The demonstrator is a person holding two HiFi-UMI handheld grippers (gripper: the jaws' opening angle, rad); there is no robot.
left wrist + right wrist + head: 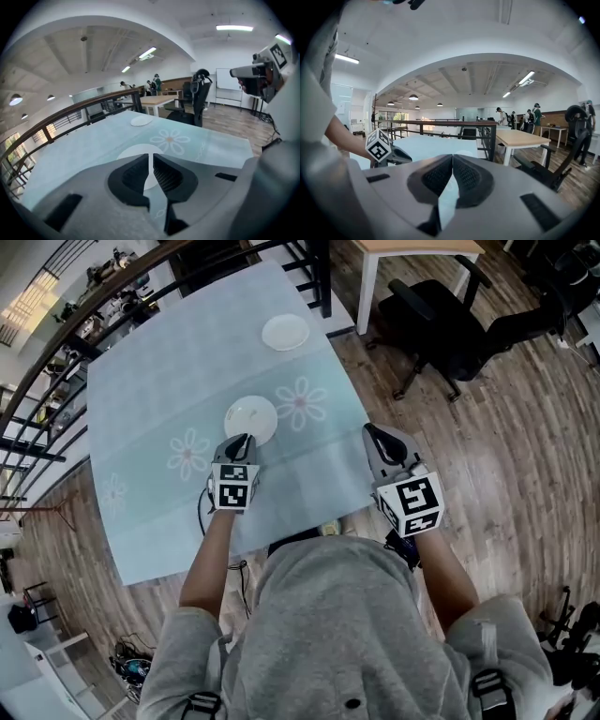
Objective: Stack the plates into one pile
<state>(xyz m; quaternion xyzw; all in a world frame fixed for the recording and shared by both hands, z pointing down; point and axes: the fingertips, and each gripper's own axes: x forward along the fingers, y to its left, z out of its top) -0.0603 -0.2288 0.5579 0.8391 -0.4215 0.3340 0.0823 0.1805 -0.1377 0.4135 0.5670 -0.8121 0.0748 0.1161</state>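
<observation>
Two white plates lie apart on the pale blue flowered tablecloth (159, 381). The far plate (285, 332) (141, 121) is near the table's far edge. The near plate (251, 418) (131, 153) sits mid-table beside a flower print. My left gripper (247, 439) (150, 157) hovers at that plate's near rim, tilted down, its jaws open by a narrow slit with nothing between them. My right gripper (372, 430) (452, 157) hangs at the table's right corner, shut and empty, pointing almost level. The right gripper view shows the left gripper's marker cube (378, 145).
A black office chair (450, 324) and a wooden table (412, 249) stand on the wood floor to the right. A dark railing (56, 352) runs along the table's far left side. Several people stand far off (532, 119).
</observation>
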